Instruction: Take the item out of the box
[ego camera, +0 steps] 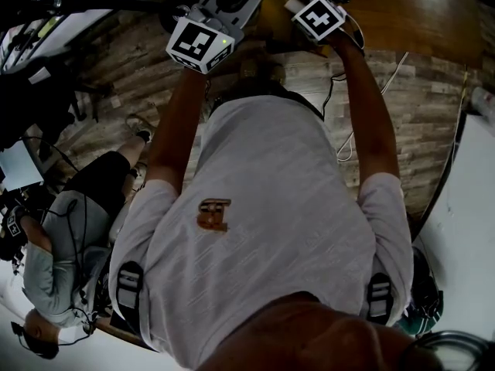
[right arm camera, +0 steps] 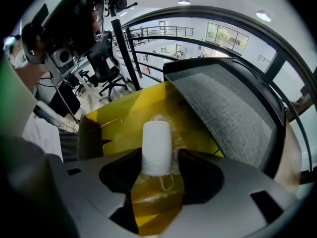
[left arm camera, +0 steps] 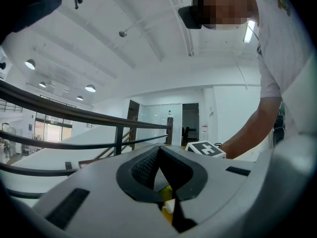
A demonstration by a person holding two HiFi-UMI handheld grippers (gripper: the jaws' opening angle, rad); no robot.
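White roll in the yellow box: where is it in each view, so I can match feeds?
Head view: not in it.
Left gripper view: a small white bit, likely the white roll, low centre under the jaws.
Right gripper view: centre, between the jaws of the right gripper, yellow box behind.
Shared landmark: the yellow box in both gripper views; the right gripper's marker cube links head and left gripper views.

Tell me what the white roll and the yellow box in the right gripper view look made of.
White roll: plain matte surface, likely paper or tissue; the crinkly clear film around it suggests plastic wrap. Yellow box: smooth, slightly glossy panels with sharp creases, probably coated card or thin plastic sheet; can't tell which.
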